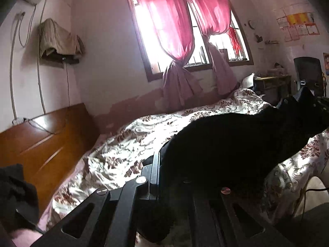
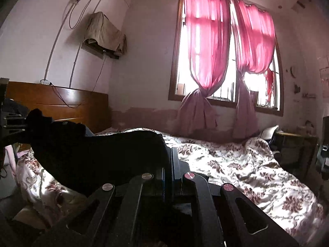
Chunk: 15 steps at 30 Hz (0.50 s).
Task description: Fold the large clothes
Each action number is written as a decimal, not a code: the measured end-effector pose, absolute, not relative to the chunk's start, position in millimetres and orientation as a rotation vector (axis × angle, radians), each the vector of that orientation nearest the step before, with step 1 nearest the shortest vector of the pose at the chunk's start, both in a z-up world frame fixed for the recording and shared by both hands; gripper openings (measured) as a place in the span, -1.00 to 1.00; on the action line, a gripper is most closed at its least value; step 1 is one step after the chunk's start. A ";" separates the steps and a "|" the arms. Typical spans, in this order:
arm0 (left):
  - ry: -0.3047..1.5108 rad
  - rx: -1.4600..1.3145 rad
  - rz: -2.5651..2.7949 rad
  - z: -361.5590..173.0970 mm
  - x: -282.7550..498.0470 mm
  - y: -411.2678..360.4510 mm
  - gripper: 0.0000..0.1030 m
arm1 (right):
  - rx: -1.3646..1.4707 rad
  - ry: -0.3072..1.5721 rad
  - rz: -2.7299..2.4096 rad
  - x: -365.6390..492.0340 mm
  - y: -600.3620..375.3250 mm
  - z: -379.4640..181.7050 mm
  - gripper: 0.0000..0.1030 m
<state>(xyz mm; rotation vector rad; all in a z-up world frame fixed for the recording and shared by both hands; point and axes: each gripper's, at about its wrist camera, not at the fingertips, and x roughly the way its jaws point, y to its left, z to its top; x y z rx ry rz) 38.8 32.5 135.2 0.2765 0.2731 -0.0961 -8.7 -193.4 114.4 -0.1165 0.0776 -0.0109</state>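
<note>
The wall posters (image 1: 298, 25) carry print, probably text, too blurred to read.

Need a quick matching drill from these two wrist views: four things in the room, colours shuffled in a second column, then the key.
Things:
1. garment stretched between the left gripper and right gripper
2. curtains
3. headboard
4. cloth draped over the wall shelf

Colours:
A. pink
B. black
C. beige
D. orange-brown wood

Pairs: 1-B, 2-A, 3-D, 4-C
</note>
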 end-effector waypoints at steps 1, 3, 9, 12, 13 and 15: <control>0.274 0.275 -0.097 135.0 42.6 32.6 -0.90 | -0.116 0.080 -0.011 -2.1 -194.1 116.4 -0.93; 0.289 0.258 -0.098 135.5 59.4 33.7 -0.90 | -0.114 0.095 -0.010 14.9 -195.8 118.8 -0.93; 0.339 0.214 -0.103 132.8 100.6 36.7 -0.90 | -0.082 0.150 -0.001 59.6 -199.9 121.7 -0.93; 0.372 0.189 -0.093 126.2 121.5 38.4 -0.90 | -0.079 0.174 0.002 81.0 -202.2 116.4 -0.93; 0.379 0.184 -0.088 123.5 127.7 38.9 -0.90 | -0.082 0.176 0.003 84.3 -202.0 114.3 -0.93; 0.387 0.176 -0.077 118.9 140.5 40.1 -0.90 | -0.091 0.178 0.001 94.4 -201.0 111.8 -0.93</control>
